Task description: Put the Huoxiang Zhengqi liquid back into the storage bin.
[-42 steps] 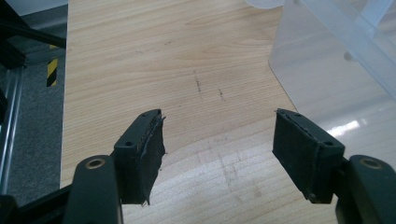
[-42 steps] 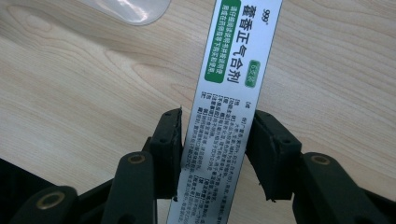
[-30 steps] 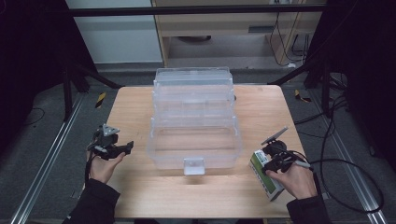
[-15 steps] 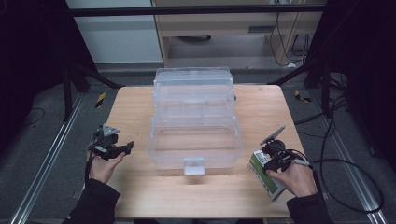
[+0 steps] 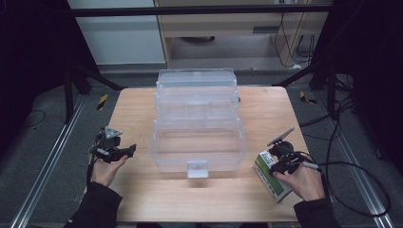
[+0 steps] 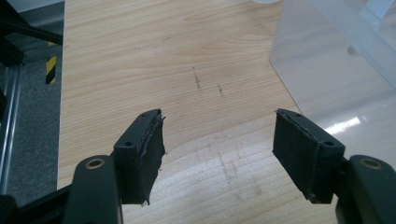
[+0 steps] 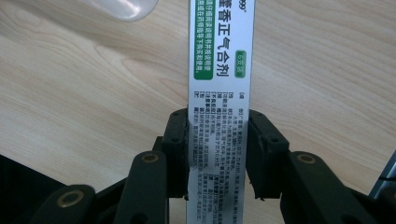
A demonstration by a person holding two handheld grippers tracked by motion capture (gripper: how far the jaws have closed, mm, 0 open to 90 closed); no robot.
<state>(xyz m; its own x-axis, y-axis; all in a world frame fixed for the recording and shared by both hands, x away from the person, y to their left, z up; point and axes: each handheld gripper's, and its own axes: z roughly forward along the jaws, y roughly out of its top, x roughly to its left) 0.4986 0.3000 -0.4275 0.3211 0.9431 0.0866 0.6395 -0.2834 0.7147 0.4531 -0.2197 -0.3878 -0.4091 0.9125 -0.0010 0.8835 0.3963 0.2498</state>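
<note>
Right gripper: clamped on the white-and-green carton, flat on the table at its right front edge.
Left gripper: spread wide, nothing between the pads.
Clear tiered box: open, trays bare.
Progress: carton gripped, not yet lifted; probably transfer into box remaining.

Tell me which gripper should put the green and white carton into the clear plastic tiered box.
Right. The right gripper already has its jaws closed on the green and white carton, beside the clear plastic tiered box. The left gripper is open over bare wooden table, across the box from the carton.
</note>
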